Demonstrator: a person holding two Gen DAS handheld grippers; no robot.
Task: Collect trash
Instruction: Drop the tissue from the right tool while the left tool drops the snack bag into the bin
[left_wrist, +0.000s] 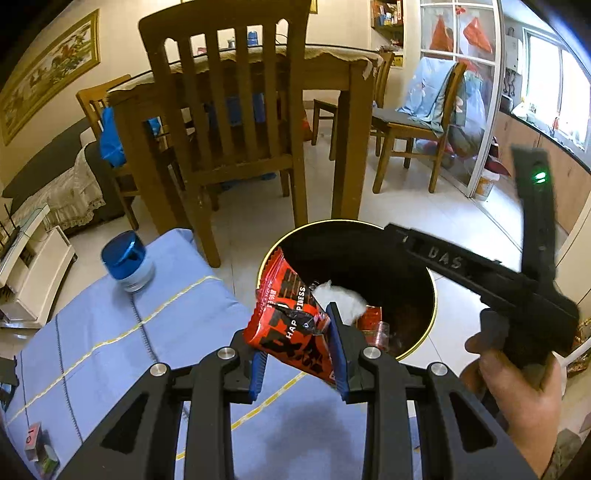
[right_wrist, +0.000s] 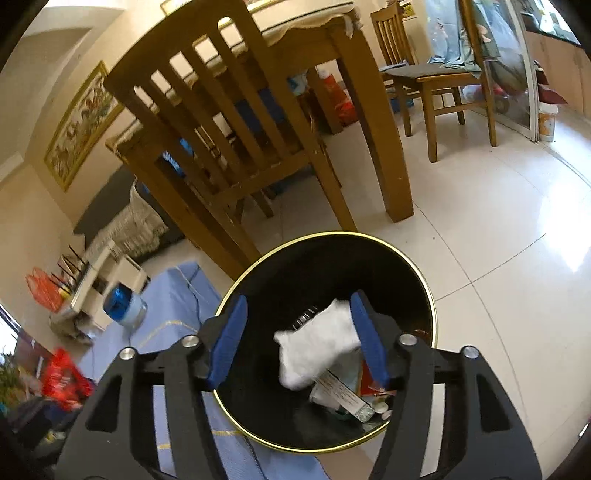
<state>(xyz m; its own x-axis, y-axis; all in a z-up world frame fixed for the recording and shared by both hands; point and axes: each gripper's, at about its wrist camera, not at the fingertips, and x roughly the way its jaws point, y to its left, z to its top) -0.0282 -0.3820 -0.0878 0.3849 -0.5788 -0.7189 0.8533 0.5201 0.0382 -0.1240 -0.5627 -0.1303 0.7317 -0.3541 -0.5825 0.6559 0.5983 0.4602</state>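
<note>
My left gripper (left_wrist: 297, 345) is shut on a red snack wrapper (left_wrist: 291, 317) with black print, held at the near rim of a black trash bin with a gold rim (left_wrist: 434, 295). My right gripper (right_wrist: 299, 339) is open above the same bin (right_wrist: 430, 295). A crumpled white tissue (right_wrist: 317, 349) hangs blurred between its blue pads, touching neither, over the bin's inside. The tissue also shows in the left wrist view (left_wrist: 341, 297) behind the wrapper. More trash (right_wrist: 351, 398) lies at the bin's bottom. The right gripper body and the hand holding it show in the left wrist view (left_wrist: 517, 295).
A blue cloth-covered surface (left_wrist: 129, 332) lies left of the bin, with a blue-lidded jar (left_wrist: 127, 264) and a small box (left_wrist: 37, 443) on it. A wooden chair (left_wrist: 236, 122) and a dining table (left_wrist: 351, 74) stand just behind the bin. White tiled floor (right_wrist: 498, 240) lies to the right.
</note>
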